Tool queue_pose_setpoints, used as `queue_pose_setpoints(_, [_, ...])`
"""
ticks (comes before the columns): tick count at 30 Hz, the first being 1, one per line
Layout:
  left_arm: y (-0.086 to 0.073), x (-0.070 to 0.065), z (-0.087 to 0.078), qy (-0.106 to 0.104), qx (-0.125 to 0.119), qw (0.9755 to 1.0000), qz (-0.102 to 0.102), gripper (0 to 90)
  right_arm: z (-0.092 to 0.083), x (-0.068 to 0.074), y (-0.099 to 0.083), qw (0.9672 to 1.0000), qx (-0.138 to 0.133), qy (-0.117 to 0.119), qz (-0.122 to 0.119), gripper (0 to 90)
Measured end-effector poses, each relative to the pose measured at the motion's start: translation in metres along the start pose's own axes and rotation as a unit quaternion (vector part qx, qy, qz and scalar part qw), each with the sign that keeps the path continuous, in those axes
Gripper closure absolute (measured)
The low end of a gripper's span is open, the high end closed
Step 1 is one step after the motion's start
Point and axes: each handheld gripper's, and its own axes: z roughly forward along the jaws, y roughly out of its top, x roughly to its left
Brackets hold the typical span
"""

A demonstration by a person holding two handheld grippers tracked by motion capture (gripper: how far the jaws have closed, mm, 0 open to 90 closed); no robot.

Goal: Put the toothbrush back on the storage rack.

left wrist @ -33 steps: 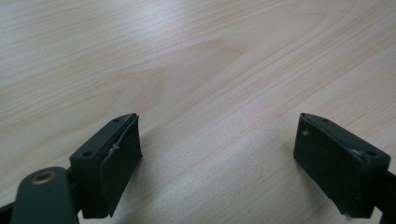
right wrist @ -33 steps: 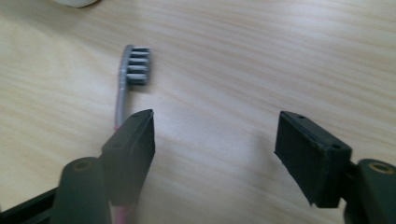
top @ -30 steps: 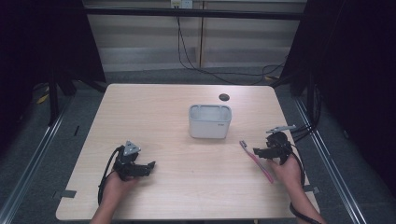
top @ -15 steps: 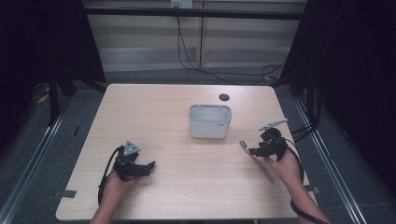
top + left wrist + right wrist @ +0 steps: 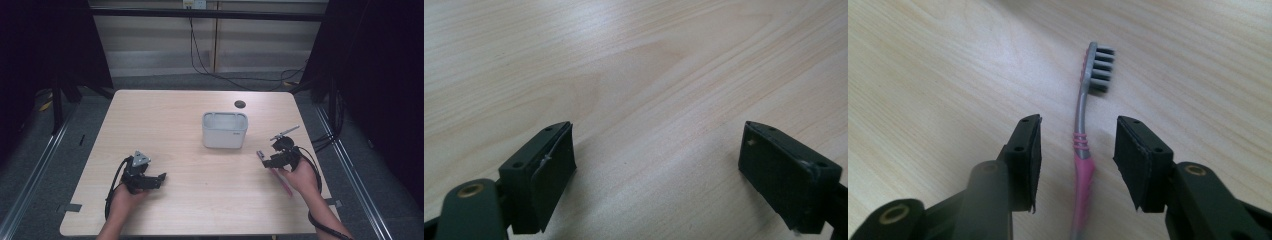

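High view shows the pale wood-grain table as the biggest thing, and near its middle stands the white rectangular plastic bin, open at the top and apparently empty, which serves as the landmark. A small dark round spot lies just behind the bin. Well to the bin's front left, the left gripper rests on the table in the person's hand; the left gripper view shows its jaws spread wide over bare wood, holding nothing. To the bin's right and slightly nearer the person, the right gripper is lowered over the pink and grey plastic toothbrush, which lies flat on the table, its bristled head pointing away in the right gripper view. There the right gripper has its jaws partly open, one on each side of the handle's neck, apart from it and gripping nothing yet. As a judgement, the work is at its start: the approach looks done, while closing on the toothbrush, lifting it and probably carrying it to the bin remain.
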Motion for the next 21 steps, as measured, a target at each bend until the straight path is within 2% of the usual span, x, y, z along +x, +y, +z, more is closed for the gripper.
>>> queue_pose_setpoints(9, [0.0, 0.0, 0.0, 0.0, 0.001, 1.0, 0.001, 14.6, 0.005, -0.002, 0.002, 0.9998, 0.021, -0.003, 0.002, 59.5])
queue_pose_setpoints(21, [0.0, 0.0, 0.0, 0.0, 0.0, 1.0, 0.0, 14.6, 0.013, 0.0, 0.004, 0.9995, 0.032, 0.0, -0.004, 62.7])
